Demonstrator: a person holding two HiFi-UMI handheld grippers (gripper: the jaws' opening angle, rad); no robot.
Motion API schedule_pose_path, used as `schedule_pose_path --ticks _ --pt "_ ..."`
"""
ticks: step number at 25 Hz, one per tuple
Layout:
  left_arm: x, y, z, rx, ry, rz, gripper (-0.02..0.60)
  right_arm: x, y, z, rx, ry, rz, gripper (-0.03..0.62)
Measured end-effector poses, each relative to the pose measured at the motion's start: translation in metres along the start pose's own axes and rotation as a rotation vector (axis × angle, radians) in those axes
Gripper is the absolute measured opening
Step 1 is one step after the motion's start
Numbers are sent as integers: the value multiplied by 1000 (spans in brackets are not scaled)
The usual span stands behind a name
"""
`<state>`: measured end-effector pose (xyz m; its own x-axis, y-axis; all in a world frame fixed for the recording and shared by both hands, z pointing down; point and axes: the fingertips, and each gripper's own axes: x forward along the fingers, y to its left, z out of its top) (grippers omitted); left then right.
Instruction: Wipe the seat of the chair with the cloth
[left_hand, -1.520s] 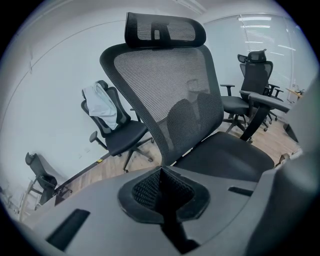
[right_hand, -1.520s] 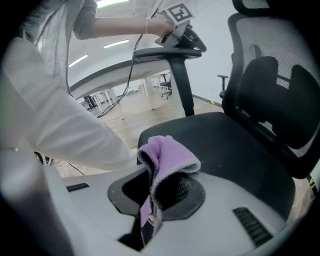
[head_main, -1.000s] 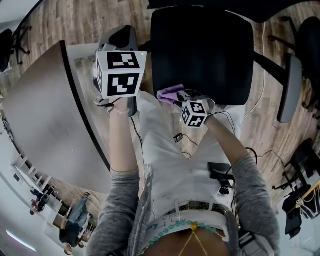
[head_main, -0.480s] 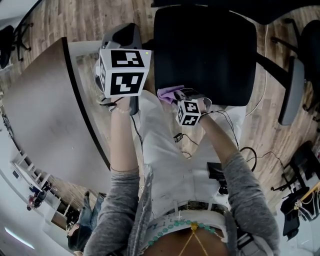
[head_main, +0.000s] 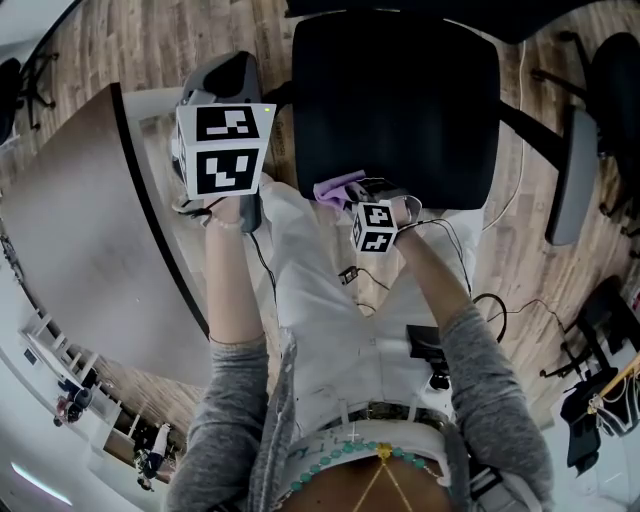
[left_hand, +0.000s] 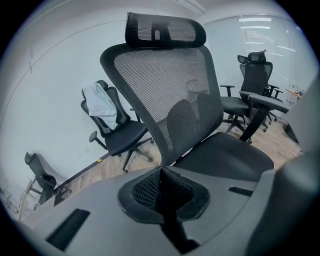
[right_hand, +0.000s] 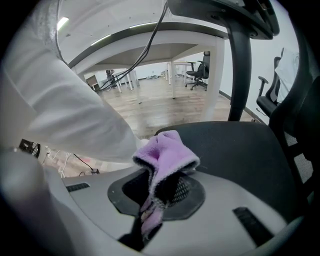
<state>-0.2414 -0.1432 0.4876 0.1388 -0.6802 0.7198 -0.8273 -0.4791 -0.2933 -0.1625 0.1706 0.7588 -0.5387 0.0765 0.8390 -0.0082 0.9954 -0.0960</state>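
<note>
The black chair seat (head_main: 400, 100) fills the top middle of the head view. A purple fleece cloth (head_main: 338, 188) lies at the seat's front left edge, and my right gripper (head_main: 355, 192) is shut on it. In the right gripper view the cloth (right_hand: 167, 152) bunches up out of the shut right gripper (right_hand: 159, 187), just over the seat (right_hand: 235, 145). My left gripper (head_main: 235, 68) is held up left of the chair, away from the seat. In the left gripper view, the left gripper (left_hand: 161, 172) is shut on nothing and faces the mesh backrest (left_hand: 165, 85).
A curved grey desk (head_main: 90, 220) stands to my left. The chair's armrest (head_main: 562, 170) sticks out on the right, with cables (head_main: 490, 300) on the wood floor below it. Other office chairs (left_hand: 117, 132) stand by the wall. A white table (right_hand: 150, 50) stands beyond the seat.
My right gripper with the cloth has shifted slightly left along the seat's front edge. My left gripper stays raised and shut.
</note>
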Motion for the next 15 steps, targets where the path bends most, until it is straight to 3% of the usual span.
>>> schedule_pose_path --ticks 15 --pt "-1 2 1 4 1 3 11 -29 1 -60 55 77 -18 48"
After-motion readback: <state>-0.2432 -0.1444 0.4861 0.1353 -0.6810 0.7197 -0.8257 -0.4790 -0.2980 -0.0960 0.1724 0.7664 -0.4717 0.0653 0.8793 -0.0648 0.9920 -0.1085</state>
